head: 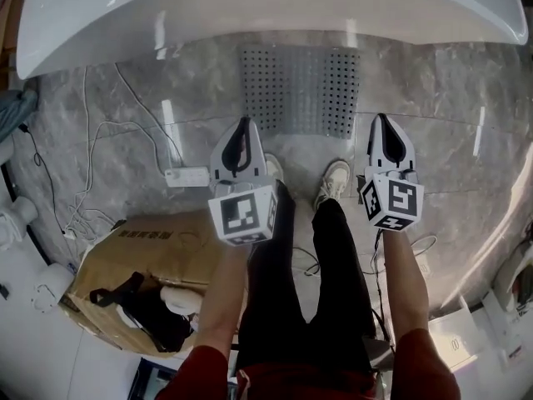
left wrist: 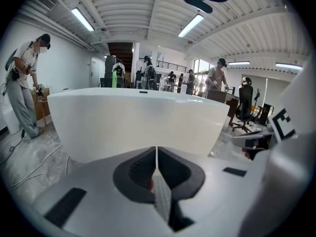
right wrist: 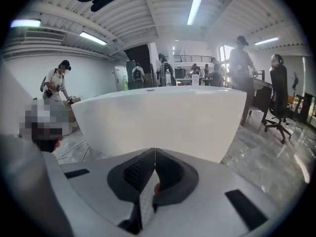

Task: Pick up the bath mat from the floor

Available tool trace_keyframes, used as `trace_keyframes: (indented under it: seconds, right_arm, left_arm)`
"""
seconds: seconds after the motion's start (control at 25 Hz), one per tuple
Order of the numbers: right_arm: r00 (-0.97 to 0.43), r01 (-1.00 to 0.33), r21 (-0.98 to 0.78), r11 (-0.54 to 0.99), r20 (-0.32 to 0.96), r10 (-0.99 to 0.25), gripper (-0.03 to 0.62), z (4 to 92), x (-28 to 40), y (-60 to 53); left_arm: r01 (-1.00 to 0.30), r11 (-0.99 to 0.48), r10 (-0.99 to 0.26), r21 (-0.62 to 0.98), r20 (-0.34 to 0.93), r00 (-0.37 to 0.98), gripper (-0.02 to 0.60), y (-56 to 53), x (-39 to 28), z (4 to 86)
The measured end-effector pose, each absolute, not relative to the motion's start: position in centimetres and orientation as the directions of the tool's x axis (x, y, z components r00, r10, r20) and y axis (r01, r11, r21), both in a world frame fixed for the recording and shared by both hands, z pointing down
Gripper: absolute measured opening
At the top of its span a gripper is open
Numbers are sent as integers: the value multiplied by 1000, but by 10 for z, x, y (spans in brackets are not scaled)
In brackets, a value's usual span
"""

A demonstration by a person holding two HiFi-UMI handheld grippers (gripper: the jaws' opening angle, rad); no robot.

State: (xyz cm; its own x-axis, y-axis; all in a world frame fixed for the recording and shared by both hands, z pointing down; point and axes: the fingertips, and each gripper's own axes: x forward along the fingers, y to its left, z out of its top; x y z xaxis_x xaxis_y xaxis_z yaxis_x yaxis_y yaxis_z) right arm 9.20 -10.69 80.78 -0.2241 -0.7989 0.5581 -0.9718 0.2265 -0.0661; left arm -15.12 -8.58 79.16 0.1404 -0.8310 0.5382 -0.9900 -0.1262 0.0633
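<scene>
The bath mat (head: 300, 90) is a grey perforated rectangle lying flat on the marble floor, just in front of the white bathtub (head: 250, 7). My left gripper (head: 244, 123) hangs over the mat's near left corner, jaws shut with nothing in them. My right gripper (head: 381, 118) hangs just off the mat's right edge, also shut and empty. In the left gripper view the shut jaws (left wrist: 156, 152) point at the tub wall (left wrist: 138, 117). The right gripper view shows the same, shut jaws (right wrist: 155, 154) before the tub (right wrist: 163, 117). The mat is out of both gripper views.
A cardboard box (head: 158, 257) with dark items stands at the lower left. A white power strip (head: 187, 176) and loose cables (head: 92, 140) lie left of the mat. The person's shoes (head: 333, 182) stand near the mat's near edge. Several people (left wrist: 24, 83) work behind the tub.
</scene>
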Motion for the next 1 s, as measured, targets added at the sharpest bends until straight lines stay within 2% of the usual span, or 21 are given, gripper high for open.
trace_keyframes:
  seconds: [0.6,0.64,0.72,1.0]
  right_arm:
    - [-199,-974,-53,222,670,-715,12,998,93,-94]
    - [-193,-976,-55,212,676,-712,12,1009,96,-95]
    - [-179,-979,-53,197,688,-703,18,1030,101,-98]
    - [-171,-981,-65,185,739,-651,118,1108,114,-107]
  left_arm:
    - [-992,-108,-722,63,682,122,23,-68,-184,988]
    - [-992,-106,-715,64,689,121,34,-70,-186,999]
    - [-992,-107,-699,68,704,124,120,-73,-189,1021]
    - [-990,-129,-662,62,737,133,173,-82,-192,1094]
